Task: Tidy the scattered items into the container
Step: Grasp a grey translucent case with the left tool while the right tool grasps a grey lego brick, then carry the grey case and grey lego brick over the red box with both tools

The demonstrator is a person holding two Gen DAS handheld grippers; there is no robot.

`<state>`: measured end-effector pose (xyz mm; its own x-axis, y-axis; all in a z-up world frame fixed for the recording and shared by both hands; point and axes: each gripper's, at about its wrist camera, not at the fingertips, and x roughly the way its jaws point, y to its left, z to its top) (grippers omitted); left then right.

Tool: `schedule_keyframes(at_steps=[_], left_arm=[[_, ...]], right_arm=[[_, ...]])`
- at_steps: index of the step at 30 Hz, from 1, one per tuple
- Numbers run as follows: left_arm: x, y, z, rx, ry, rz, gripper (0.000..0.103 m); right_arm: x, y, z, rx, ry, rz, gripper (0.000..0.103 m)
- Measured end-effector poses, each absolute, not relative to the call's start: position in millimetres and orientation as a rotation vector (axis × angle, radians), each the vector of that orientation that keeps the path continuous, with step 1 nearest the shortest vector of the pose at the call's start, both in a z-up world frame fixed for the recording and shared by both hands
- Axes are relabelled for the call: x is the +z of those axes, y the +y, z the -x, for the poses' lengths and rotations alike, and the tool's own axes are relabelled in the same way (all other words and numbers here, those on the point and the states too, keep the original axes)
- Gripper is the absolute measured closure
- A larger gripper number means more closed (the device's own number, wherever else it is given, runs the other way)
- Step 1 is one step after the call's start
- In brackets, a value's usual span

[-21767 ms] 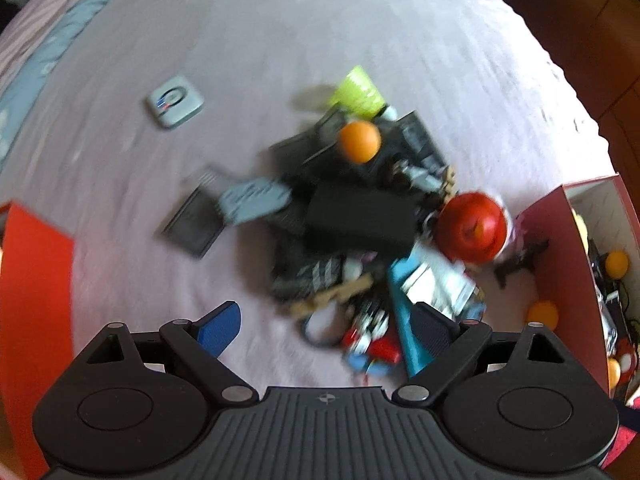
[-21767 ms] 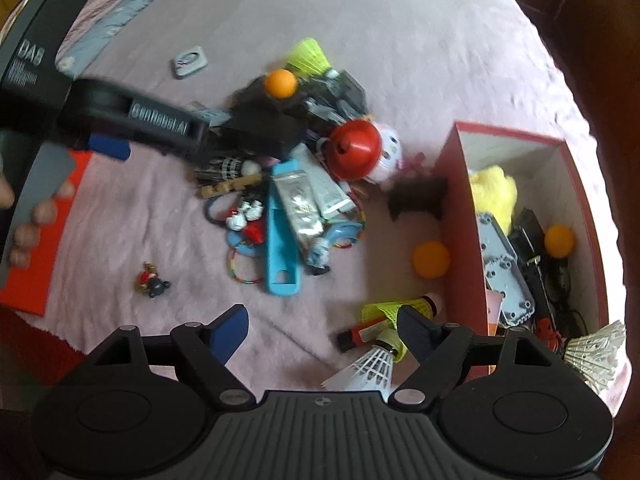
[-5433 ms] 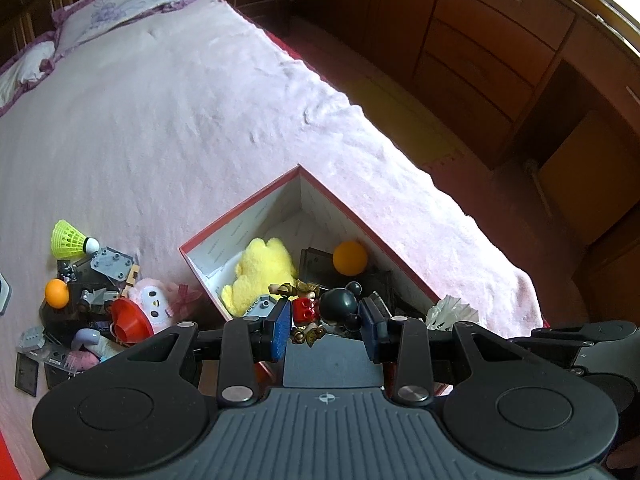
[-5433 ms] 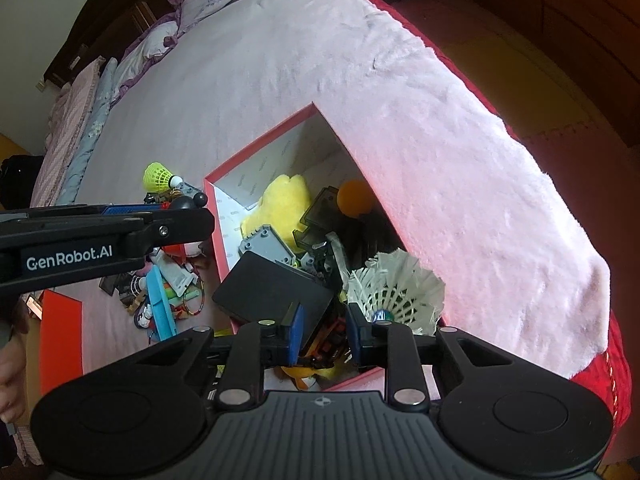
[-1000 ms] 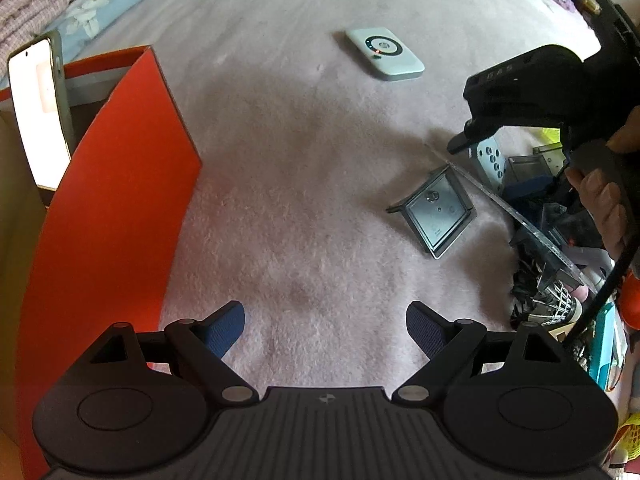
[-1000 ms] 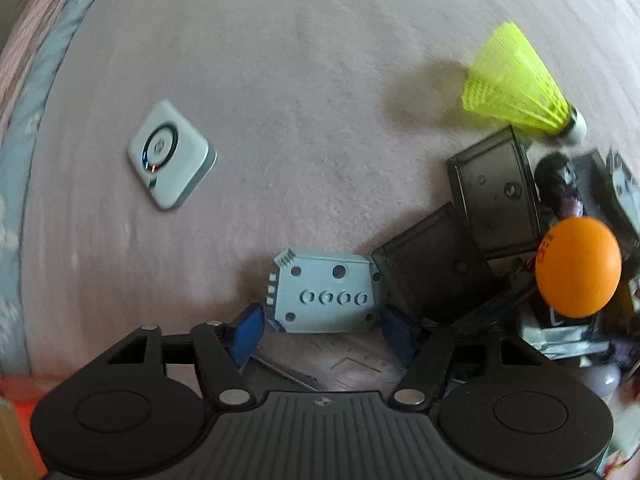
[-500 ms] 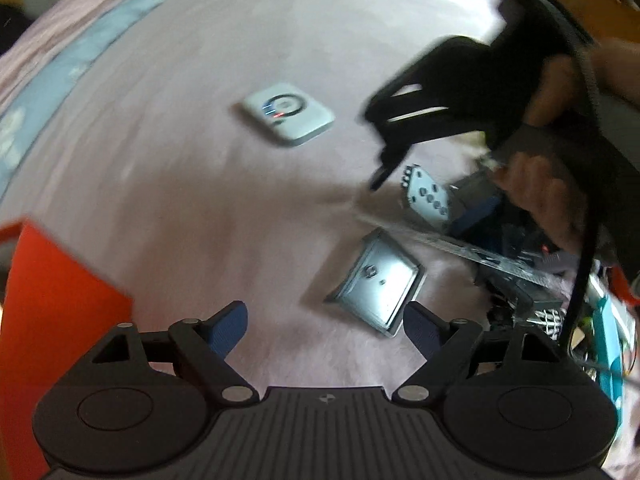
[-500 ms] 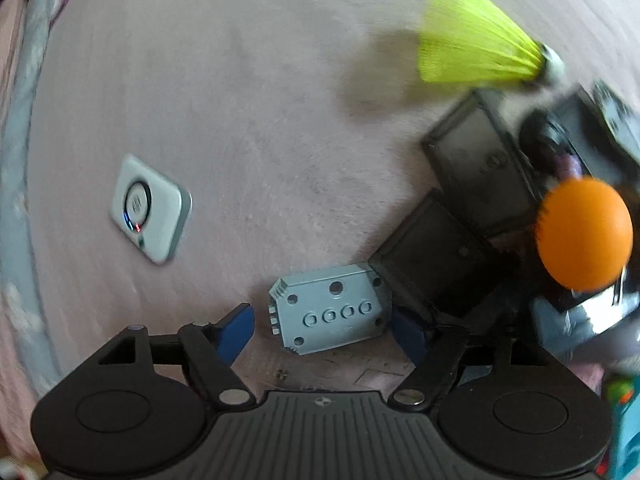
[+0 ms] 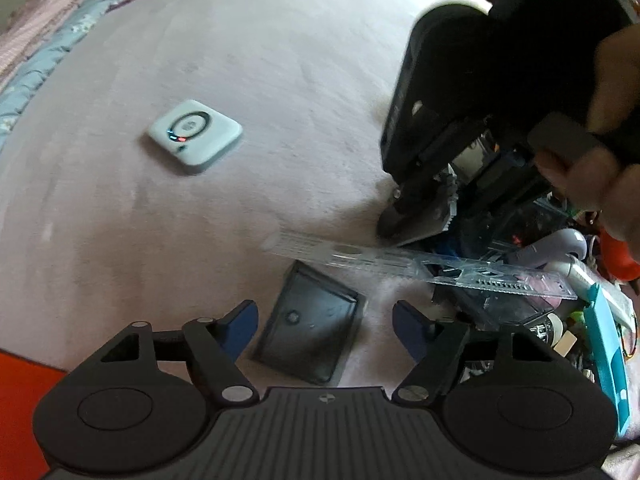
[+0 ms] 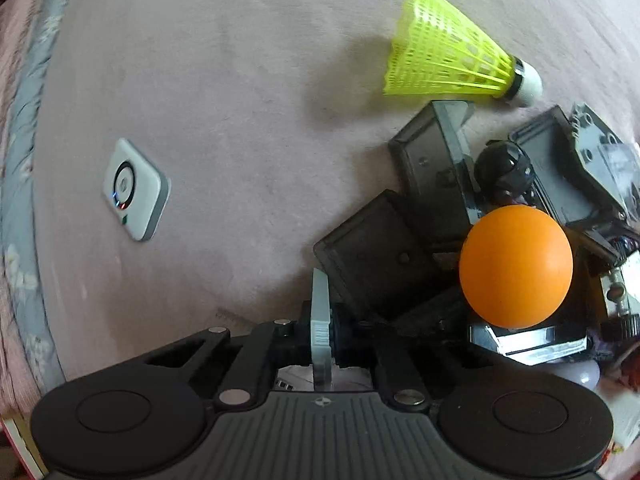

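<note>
Pink plush bedcover fills both views, and going left to right in the left wrist view, an orange-red slab shows only as a corner at the lower left edge, where a second ago it took up much of the left side. Up and to the right of it lies the white square device, nearer and larger than half a second ago. The left gripper hovers with its blue-padded fingers spread wide and nothing between them, and the dark square tray that lay ahead of it earlier now sits in the gap between the fingertips, flat on the cover. A clear plastic ruler slants just above the tray toward the heap at the right edge. In the upper right the right gripper, held in a person's hand, has come down to the cover. The right wrist view shows its fingers drawn together on the pale grey perforated plate, which lay flat and free between open fingers half a second ago and now stands on edge between the pads. To the right sit dark trays, the orange ball on top of the heap, and the yellow shuttlecock in the upper right. No container shows in either view.
</note>
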<state>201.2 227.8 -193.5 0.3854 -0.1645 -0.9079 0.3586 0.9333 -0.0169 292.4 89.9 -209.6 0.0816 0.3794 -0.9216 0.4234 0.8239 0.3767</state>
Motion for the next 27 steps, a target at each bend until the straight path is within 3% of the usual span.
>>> schedule_keyframes(at_steps=[4,5,6,17,23,27], left_arm=[[-208,222,-205,-0.352,1.182,-0.239,0.041],[-208,223,-205,-0.354,1.183,-0.241,0.051],[-206,225,-205,-0.358,1.187,-0.228,0.054],[-204,263,-137,-0.402,1.268,-0.206,0.055],[-200,271,-93,-0.406,1.302,-0.243,0.054],[-198,265,-94,-0.395,1.305,-0.255,0.05]], right_arm=[[-201,89,-280,0.01,1.483,-0.713,0.093],[-197,88,-276,0.023,1.471,-0.729,0.093],[-193,87,-270,0.04,1.46,-0.739,0.093],[-170,60,-175,0.169,1.484,-0.749,0.093],[-181,65,-87,0.14,1.587,-0.634,0.093],[-190,76,-57,0.115,1.552,-0.463,0.093]])
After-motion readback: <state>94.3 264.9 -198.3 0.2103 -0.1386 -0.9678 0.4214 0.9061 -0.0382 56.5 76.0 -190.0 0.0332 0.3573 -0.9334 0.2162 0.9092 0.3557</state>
